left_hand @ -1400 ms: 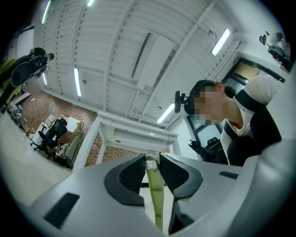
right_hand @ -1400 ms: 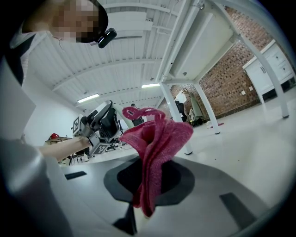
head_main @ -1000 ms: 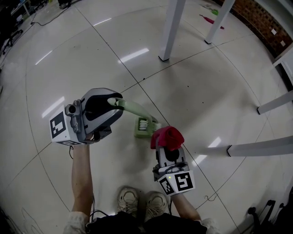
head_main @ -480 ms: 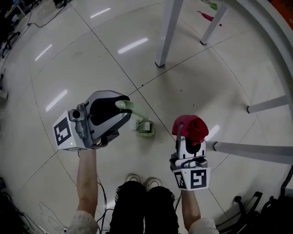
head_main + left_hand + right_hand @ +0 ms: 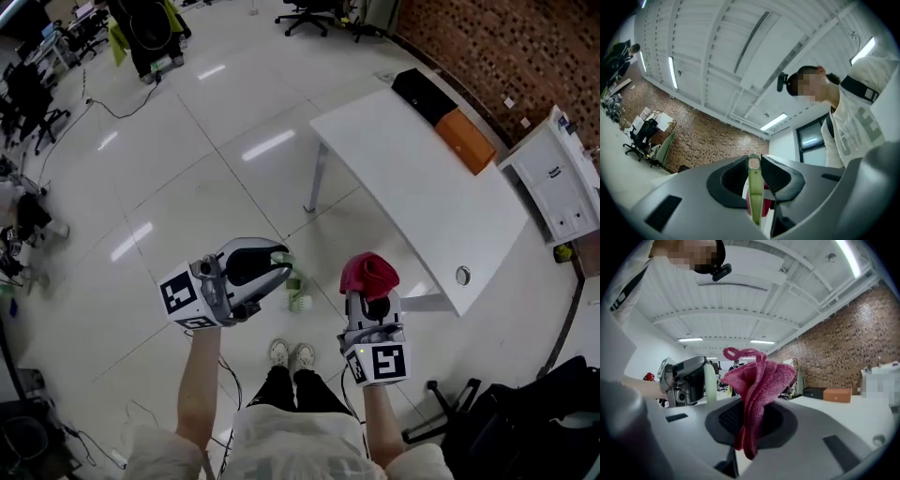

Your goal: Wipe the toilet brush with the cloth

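1. The left gripper (image 5: 278,266) has its jaws pinching the handle of the green toilet brush (image 5: 298,301), whose head hangs downward.
2. The right gripper (image 5: 368,300) has its jaws clamped on the red cloth (image 5: 368,273), near the brush.

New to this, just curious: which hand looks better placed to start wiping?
Probably the right: its fingers pinch the red cloth, close beside the toilet brush clamped in the left gripper.

both forearms reached forward from the body, side by side and well apart. the left tongs (image 5: 278,269) angled forward and a little toward the right one, jaws pinched on the thin handle of the toilet brush (image 5: 755,187). the right tongs (image 5: 367,298) pointed straight ahead, jaws clamped on the bunched cloth (image 5: 757,380), its marker cube nearest the person.
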### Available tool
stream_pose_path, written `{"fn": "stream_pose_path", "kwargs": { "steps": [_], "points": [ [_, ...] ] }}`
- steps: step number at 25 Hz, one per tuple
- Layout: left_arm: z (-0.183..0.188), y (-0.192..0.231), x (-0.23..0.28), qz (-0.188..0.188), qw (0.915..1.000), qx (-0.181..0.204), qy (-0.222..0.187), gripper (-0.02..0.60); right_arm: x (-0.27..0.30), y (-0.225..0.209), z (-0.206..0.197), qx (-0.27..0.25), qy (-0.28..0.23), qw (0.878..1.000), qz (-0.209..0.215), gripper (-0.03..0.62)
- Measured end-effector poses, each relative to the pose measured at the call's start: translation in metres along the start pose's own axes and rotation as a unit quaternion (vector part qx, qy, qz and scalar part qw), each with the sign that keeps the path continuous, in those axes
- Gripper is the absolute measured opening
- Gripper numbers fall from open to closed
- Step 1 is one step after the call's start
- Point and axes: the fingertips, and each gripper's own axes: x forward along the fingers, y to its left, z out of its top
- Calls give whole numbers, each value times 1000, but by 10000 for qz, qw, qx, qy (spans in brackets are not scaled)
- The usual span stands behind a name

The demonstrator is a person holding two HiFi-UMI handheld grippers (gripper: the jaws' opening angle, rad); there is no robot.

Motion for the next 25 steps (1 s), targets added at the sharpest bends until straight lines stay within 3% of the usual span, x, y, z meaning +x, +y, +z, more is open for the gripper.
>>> {"fn": "stream_pose_path", "kwargs": {
  "steps": [6, 11, 17, 20, 25],
  "points": [
    [19, -71, 12, -176, 9993, 141, 304, 94, -30, 55, 75, -637, -241, 9957, 631, 31],
    [19, -85, 20, -302, 9969, 408, 606, 93, -51, 90, 130, 178, -1085, 9839, 1410, 32],
    [23, -84, 22, -255, 9929, 737, 897, 93, -65, 109, 172, -3, -1527, 9721, 1782, 31],
    [28, -89, 22, -280, 9929, 799, 836, 93, -64, 117, 168, -163, -1422, 9727, 1827, 31],
    [37, -94, 24, -396, 9937, 790, 688, 94, -59, 112, 153, -519, -1183, 9808, 1463, 32]
  ]
}}
